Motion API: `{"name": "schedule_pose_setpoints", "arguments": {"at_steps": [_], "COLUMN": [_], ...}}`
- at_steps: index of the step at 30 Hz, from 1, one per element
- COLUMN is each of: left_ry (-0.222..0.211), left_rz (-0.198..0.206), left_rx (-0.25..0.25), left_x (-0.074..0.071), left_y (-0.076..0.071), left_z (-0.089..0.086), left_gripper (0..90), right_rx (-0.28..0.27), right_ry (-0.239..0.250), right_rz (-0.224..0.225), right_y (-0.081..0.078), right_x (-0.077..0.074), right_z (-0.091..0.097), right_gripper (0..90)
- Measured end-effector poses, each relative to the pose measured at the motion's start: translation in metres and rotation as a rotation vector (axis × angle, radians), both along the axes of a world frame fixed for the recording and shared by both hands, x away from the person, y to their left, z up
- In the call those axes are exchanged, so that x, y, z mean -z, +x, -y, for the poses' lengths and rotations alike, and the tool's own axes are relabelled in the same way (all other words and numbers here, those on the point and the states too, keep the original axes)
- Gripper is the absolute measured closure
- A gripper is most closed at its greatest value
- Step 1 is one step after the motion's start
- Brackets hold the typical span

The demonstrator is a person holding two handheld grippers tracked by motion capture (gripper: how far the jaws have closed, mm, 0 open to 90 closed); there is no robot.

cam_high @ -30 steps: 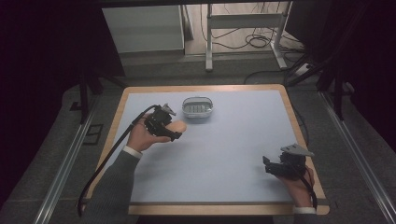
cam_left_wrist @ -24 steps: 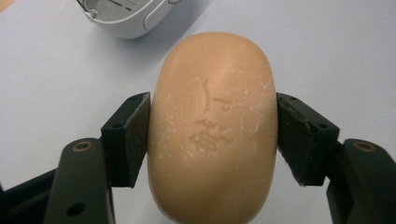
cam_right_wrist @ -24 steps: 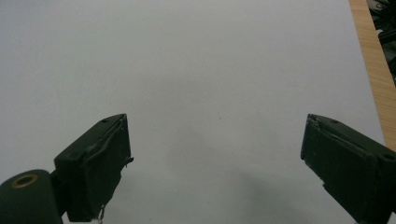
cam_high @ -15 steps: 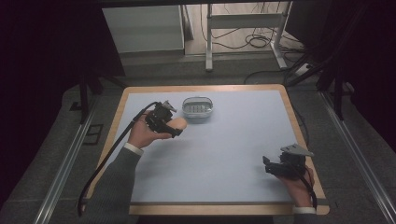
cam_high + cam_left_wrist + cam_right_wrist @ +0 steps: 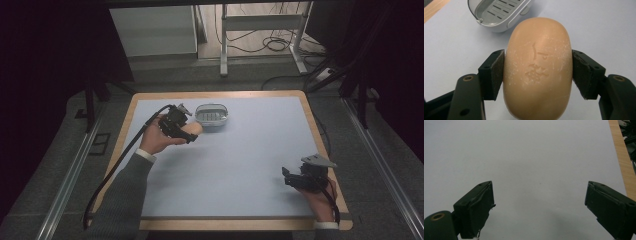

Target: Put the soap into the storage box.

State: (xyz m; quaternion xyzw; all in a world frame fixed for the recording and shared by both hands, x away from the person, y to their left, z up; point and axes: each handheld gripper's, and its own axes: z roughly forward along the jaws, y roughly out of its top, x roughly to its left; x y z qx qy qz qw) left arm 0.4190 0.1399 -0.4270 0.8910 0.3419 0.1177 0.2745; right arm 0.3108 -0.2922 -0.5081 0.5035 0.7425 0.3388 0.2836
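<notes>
Soap bar [image 5: 537, 68], tan and oval, is clamped between your left gripper [image 5: 186, 131] pads [image 5: 494, 72], one pad pressing each long side, held above the pale blue table top [image 5: 240, 165] just beside the grey soap dish [image 5: 211, 114]. Dish sits near the table's far edge. Your right gripper [image 5: 289, 178] rests at the near right corner, jaws spread wide with nothing between them.

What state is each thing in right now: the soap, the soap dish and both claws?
Soap: clamped by its sides in the left claw, held off the table, just short of the dish.
Soap dish: upright on the table, empty.
Left claw: shut on the soap.
Right claw: open, empty, near the table's right edge.
</notes>
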Motion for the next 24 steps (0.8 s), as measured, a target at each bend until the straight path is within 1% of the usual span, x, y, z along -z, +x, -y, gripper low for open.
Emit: {"name": "schedule_pose_setpoints", "arguments": {"at_steps": [7, 11, 15, 19, 24], "left_ry": [0.013, 0.006, 0.017, 0.008, 0.011], "left_rz": [-0.002, -0.005, -0.005, -0.009, -0.015], "left_rx": [0.008, 0.012, 0.012, 0.003, 0.0], "left_x": [-0.004, -0.006, -0.007, -0.006, -0.002], "left_y": [0.005, 0.009, 0.013, 0.017, 0.022], "left_z": [0.003, 0.004, 0.005, 0.005, 0.005], "left_gripper": [32.2, 32.2, 32.2, 32.2, 32.2], "right_rx": [0.002, 0.0, 0.001, 0.001, 0.004], "right_ry": [0.003, -0.001, -0.002, -0.005, -0.005], "right_rz": [-0.004, -0.006, -0.005, -0.007, -0.007], "right_y": [0.0, 0.0, 0.0, 0.0, 0.0], "right_x": [0.001, 0.001, 0.0, 0.001, 0.001], "right_z": [0.0, 0.0, 0.0, 0.0, 0.0], "right_gripper": [8.6, 8.6, 8.6, 8.6, 8.6]}}
